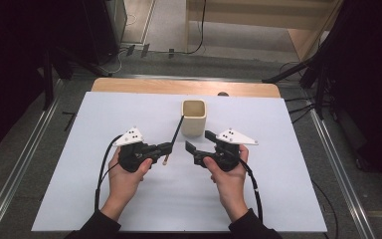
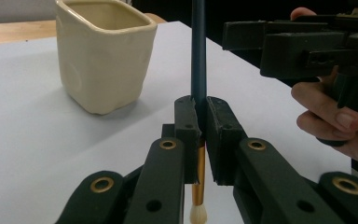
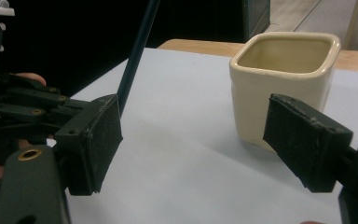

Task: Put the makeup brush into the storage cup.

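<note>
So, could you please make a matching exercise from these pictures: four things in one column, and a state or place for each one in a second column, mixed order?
Things:
1. left gripper
2. right gripper
3. paintbrush
4. cream cup

States or places:
A. stands empty on the white table
B. jaws open, holding nothing
C. clamped between two jaws, bristles down
D. jaws shut on a thin handle

Pairs: 1-D, 2-B, 3-C, 4-A
</note>
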{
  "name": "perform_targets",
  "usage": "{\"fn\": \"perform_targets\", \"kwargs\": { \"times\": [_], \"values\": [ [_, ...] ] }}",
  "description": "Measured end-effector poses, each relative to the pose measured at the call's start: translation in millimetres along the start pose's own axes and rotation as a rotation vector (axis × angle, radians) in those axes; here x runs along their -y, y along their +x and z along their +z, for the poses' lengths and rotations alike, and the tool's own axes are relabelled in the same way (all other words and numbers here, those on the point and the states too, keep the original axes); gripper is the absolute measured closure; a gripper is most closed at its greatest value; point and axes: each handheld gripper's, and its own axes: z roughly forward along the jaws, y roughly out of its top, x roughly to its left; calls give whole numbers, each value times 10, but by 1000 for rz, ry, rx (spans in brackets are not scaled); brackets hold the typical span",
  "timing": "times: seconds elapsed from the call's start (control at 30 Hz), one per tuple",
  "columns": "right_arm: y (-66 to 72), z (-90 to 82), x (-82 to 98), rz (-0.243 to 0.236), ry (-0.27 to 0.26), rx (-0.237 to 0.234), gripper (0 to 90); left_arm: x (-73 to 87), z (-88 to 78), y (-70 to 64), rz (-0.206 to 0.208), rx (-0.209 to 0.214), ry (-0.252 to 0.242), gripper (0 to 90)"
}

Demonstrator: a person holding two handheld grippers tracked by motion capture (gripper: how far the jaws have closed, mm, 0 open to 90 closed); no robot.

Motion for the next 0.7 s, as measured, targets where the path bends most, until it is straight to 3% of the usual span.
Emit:
{"fn": "perform_targets", "kwargs": {
  "times": [0.2,0.33,0.43,0.7],
  "values": [
    [56,14,-2,68,-5,-14,310,52,68,-76,27,-6,-6,845],
    [83,43,10,94,1,-23,321,68,104,-118,34,-1,-6,845],
    [88,72,25,145,9,-26,347,79,122,-153,49,-5,-8,845],
    [137,66,52,159,-42,-72,488,102,156,-202,61,1,-8,845]
  ]
}}
